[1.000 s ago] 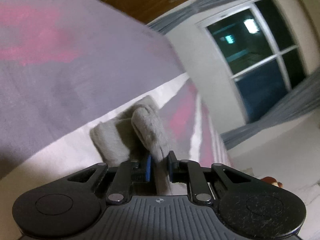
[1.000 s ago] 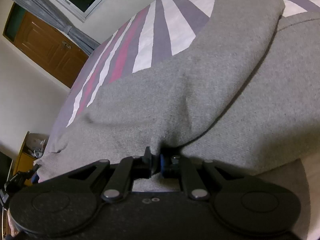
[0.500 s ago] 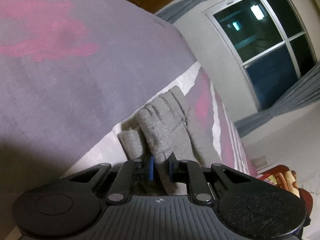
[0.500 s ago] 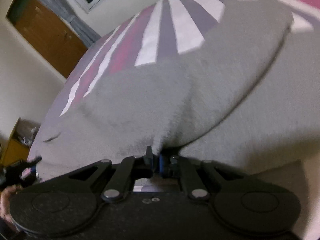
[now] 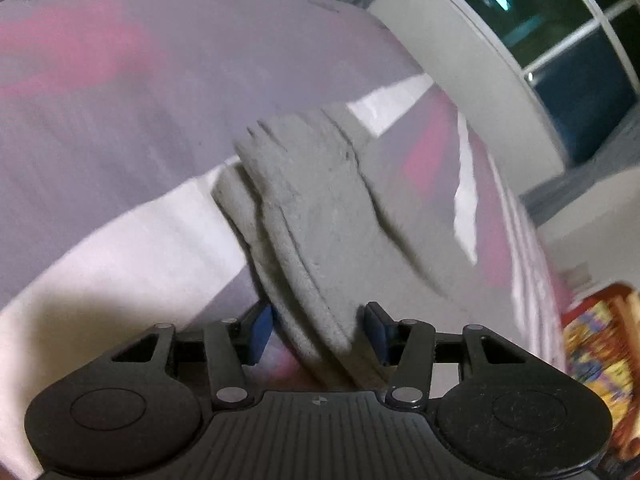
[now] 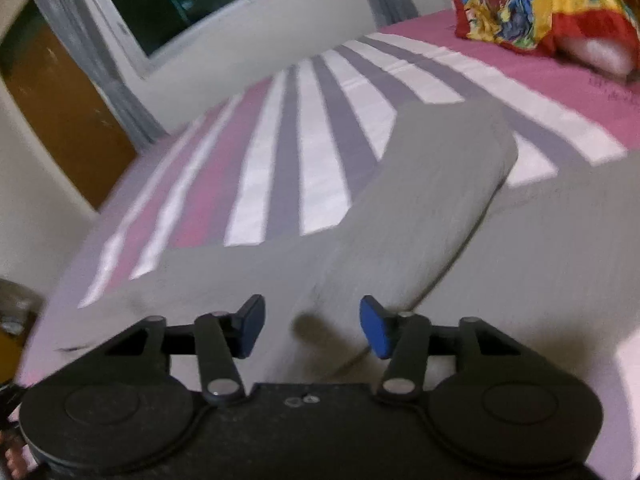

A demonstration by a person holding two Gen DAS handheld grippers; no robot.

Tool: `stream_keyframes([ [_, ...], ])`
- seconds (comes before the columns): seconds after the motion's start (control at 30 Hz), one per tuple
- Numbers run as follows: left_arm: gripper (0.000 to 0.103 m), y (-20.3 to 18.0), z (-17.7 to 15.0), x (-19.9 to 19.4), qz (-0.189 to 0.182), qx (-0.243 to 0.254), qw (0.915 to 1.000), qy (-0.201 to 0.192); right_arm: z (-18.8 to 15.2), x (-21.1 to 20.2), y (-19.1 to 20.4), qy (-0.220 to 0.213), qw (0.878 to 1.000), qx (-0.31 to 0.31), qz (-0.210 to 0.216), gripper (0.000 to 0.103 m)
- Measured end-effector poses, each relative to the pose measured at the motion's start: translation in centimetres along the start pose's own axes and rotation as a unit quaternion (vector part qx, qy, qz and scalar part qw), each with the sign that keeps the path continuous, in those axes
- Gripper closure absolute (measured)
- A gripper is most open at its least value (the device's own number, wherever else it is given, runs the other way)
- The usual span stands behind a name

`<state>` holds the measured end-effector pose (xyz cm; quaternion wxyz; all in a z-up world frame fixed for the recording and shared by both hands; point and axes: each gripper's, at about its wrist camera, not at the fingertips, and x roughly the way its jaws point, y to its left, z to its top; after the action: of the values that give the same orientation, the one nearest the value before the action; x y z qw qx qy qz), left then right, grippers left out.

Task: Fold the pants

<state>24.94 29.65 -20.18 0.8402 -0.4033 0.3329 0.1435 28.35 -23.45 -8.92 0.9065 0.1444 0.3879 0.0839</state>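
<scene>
Grey pants lie folded in layers on the striped bed sheet. My left gripper has its jaws opening. The near folded edge of the pants lies between its blue pads, which stand apart from the cloth. In the right wrist view the pants spread across the bed with one folded layer on top. My right gripper hovers just above the near part of that fold, its jaws opening with nothing between them. Its shadow falls on the cloth below.
The sheet has pink, white and purple stripes. A bright patterned cloth lies at the far right of the bed. Beyond the bed are a dark window with grey curtains and a wooden door.
Both grippers were shut on the grey cloth and now stand open. The right one has lifted off the pants. The left one has swung, and the released fold lies on the bed.
</scene>
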Motion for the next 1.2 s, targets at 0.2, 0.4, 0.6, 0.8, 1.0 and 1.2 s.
stream_keyframes([
  [0.2,0.053,0.5,-0.5,-0.4,-0.008,0.020,0.9998,0.006,2.9,6.3,2.4,0.074,0.989,-0.090,-0.095,0.023],
  [0.4,0.053,1.1,0.1,-0.3,-0.021,0.013,0.9996,0.011,2.1,7.0,1.2,0.110,0.980,-0.124,-0.110,0.101],
  [0.6,0.053,2.0,1.0,0.2,-0.045,-0.029,0.9983,0.022,-0.3,0.0,-0.8,0.055,0.988,-0.118,-0.084,0.099],
  [0.8,0.055,2.6,1.0,0.9,-0.058,-0.041,0.9970,0.029,-4.4,0.1,-5.0,0.097,0.989,-0.082,-0.080,0.090],
  [1.0,0.055,2.5,0.9,1.1,-0.054,-0.032,0.9976,0.030,-0.8,-2.0,-2.6,0.036,0.991,-0.118,-0.051,0.065],
  [1.2,0.055,2.4,1.2,1.2,-0.058,-0.034,0.9971,0.035,1.0,3.6,-1.6,0.093,0.969,-0.198,-0.111,0.075],
])
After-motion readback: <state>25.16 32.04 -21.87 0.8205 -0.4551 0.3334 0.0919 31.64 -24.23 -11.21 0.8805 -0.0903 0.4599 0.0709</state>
